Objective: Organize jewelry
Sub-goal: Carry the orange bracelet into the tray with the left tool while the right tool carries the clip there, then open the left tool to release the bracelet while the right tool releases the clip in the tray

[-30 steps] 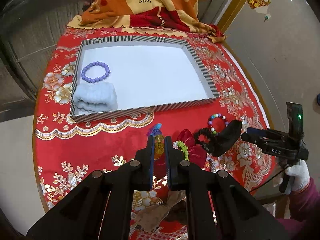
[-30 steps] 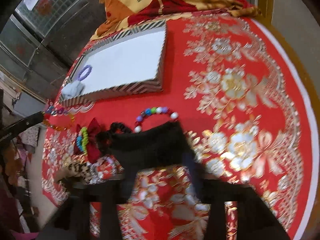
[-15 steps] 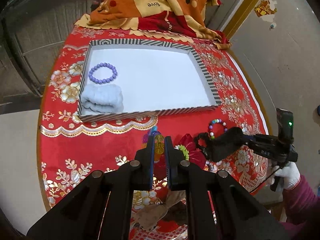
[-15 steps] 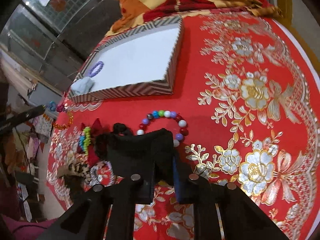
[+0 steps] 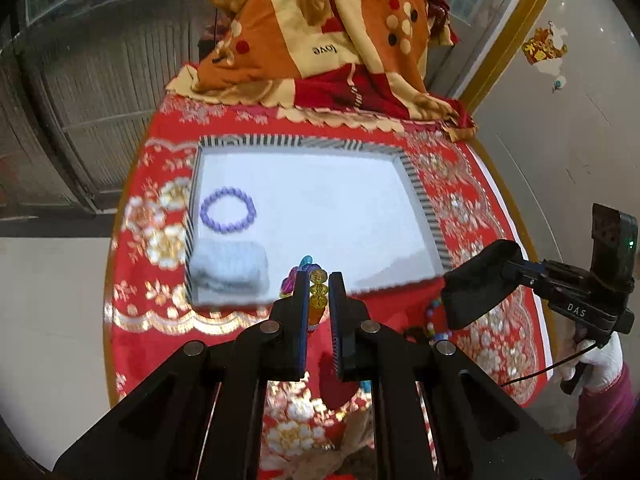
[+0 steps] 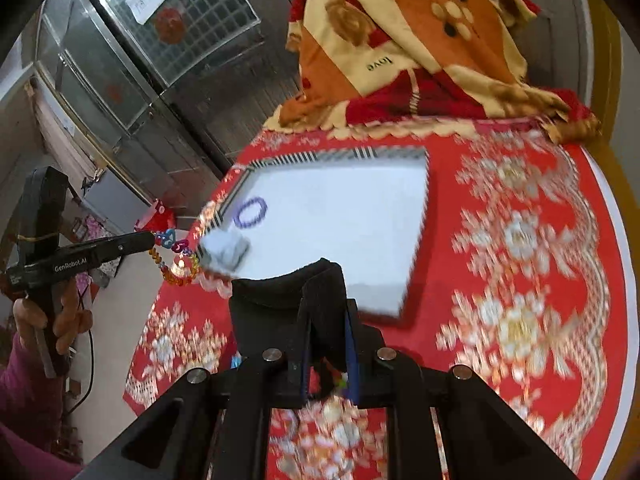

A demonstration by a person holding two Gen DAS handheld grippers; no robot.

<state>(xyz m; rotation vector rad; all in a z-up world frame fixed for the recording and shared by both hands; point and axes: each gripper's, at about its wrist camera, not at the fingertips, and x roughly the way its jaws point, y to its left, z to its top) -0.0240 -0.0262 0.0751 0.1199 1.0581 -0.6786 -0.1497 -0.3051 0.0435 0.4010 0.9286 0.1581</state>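
We found the left gripper angled downward, its fingers pinching an amber bead bracelet before the striped tray. The right gripper, also tilted down, had clamped a black fabric band between its fingers.

Red floral tablecloth, gold-patterned. Orange, cream and red blanket, printed "love", heaped at the table's far edge. Metal-framed glass doors behind.

Both wrist views: steeply down, close; share striped tray.
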